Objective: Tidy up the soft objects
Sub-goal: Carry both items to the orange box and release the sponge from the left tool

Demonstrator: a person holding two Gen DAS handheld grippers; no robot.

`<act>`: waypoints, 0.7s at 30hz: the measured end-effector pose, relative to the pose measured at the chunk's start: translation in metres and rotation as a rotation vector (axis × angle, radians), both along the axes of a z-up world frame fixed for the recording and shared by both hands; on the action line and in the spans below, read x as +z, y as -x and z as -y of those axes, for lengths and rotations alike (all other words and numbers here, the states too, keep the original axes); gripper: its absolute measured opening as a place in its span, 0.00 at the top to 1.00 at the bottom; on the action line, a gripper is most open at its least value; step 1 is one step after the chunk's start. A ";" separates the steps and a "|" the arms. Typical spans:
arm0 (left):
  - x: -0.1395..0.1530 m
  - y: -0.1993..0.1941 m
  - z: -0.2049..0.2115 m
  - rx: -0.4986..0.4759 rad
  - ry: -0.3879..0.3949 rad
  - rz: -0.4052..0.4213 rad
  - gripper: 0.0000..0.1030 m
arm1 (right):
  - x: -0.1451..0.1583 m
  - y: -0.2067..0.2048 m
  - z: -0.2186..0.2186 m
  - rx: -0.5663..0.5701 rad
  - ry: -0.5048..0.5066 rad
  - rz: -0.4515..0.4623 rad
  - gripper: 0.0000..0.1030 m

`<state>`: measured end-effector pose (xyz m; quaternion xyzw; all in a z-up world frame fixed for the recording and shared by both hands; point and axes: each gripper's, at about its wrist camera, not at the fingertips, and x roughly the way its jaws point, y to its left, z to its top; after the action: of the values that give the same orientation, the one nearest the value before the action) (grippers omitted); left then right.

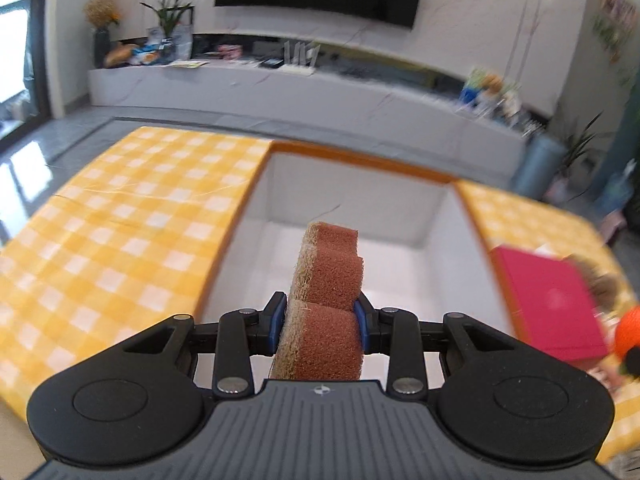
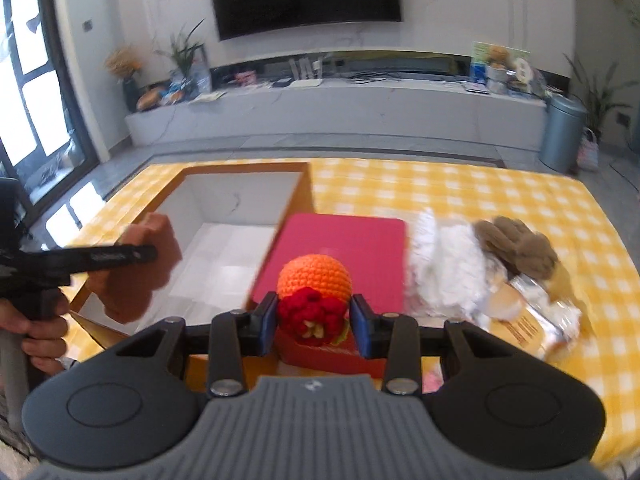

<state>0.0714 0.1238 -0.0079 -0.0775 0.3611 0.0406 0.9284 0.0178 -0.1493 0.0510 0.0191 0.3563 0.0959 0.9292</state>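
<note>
My left gripper (image 1: 320,320) is shut on a brown sponge (image 1: 326,276) with a tan fibre backing, held upright over the open orange-rimmed white box (image 1: 360,164). The right wrist view shows the same sponge (image 2: 132,264) and the left gripper (image 2: 116,258) above the box's (image 2: 240,168) left wall. My right gripper (image 2: 314,320) is shut on an orange crocheted ball (image 2: 316,276) with a red knitted flower end, held above the pink lid (image 2: 360,248). The ball (image 1: 630,336) also shows at the left view's right edge.
A yellow checked cloth (image 2: 460,188) covers the table. Right of the pink lid lie a white fluffy item (image 2: 448,268), a brown plush (image 2: 516,244) and a foil packet (image 2: 536,320). A person's hand (image 2: 40,332) holds the left gripper's handle. A TV unit stands beyond.
</note>
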 end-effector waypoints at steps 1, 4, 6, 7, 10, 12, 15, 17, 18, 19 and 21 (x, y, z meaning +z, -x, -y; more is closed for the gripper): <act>-0.001 0.001 0.001 0.008 -0.010 -0.005 0.62 | 0.001 -0.005 -0.005 0.019 0.008 -0.007 0.63; 0.000 0.005 0.002 0.012 -0.018 -0.004 0.62 | 0.005 -0.021 -0.030 0.084 0.037 -0.013 0.63; -0.001 0.006 0.001 0.025 -0.030 -0.008 0.61 | 0.007 -0.027 -0.048 0.120 0.071 -0.009 0.63; -0.001 0.003 0.000 0.033 -0.045 -0.013 0.61 | 0.007 -0.030 -0.057 0.140 0.089 -0.010 0.63; -0.001 0.005 -0.001 0.059 -0.082 -0.010 0.58 | 0.004 -0.038 -0.077 0.199 0.135 -0.033 0.63; 0.000 0.008 -0.007 0.064 -0.060 -0.011 0.43 | 0.002 -0.043 -0.086 0.216 0.164 -0.040 0.63; 0.001 0.018 -0.022 0.057 0.063 0.031 0.14 | 0.003 -0.047 -0.092 0.224 0.186 -0.050 0.63; 0.002 0.024 -0.033 0.066 0.163 0.063 0.10 | 0.003 -0.051 -0.094 0.229 0.188 -0.057 0.63; 0.003 0.027 -0.037 0.076 0.200 0.076 0.10 | 0.002 -0.052 -0.095 0.230 0.191 -0.060 0.63; 0.005 0.029 -0.041 0.079 0.224 0.079 0.10 | 0.002 -0.053 -0.096 0.230 0.195 -0.061 0.63; 0.009 0.031 -0.045 0.074 0.242 0.092 0.10 | -0.001 -0.054 -0.096 0.229 0.202 -0.067 0.63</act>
<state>0.0406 0.1690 0.0011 -0.2039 0.3173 0.0273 0.9257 0.0715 -0.0534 0.0502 -0.1120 0.3949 0.1642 0.8970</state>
